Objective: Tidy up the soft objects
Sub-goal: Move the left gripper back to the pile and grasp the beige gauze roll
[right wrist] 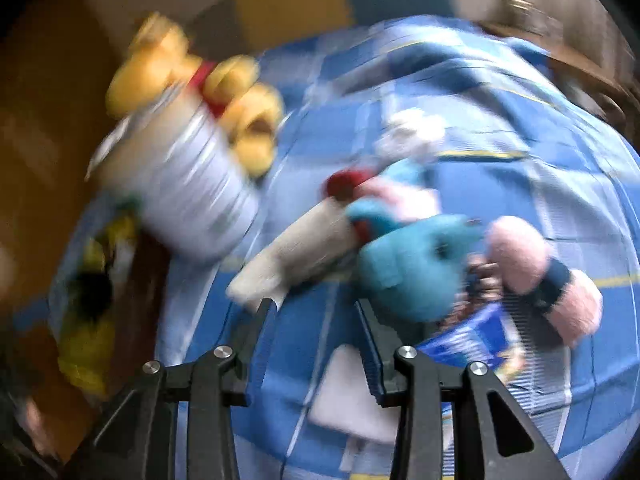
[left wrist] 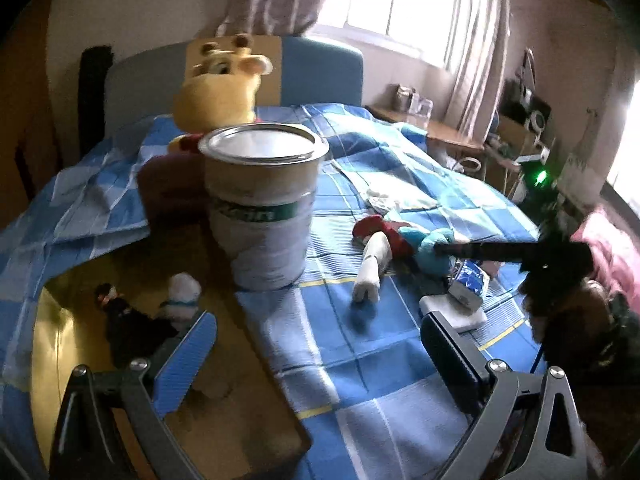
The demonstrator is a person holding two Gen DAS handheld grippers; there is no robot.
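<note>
A plush doll (left wrist: 384, 248) with a red cap, white legs and blue body lies on the blue checked bed sheet (left wrist: 360, 360), right of a tall tin can (left wrist: 264, 208). A yellow plush bear (left wrist: 220, 92) sits behind the can. My left gripper (left wrist: 320, 332) is wide open above the sheet with nothing between its fingers. My right gripper (left wrist: 440, 249) reaches in from the right, its tips at the doll's blue part. In the blurred right wrist view the right gripper (right wrist: 314, 308) has a narrow gap showing only sheet; the blue plush (right wrist: 404, 268) lies just past the tips.
A brown box (left wrist: 224, 360) at the left holds a small black doll (left wrist: 120, 320) and a white plush (left wrist: 182, 292). A blue tissue packet (left wrist: 468, 284) and a white block (left wrist: 452, 312) lie near the doll. A pink plush (right wrist: 536, 272) lies further right. Headboard and window stand behind.
</note>
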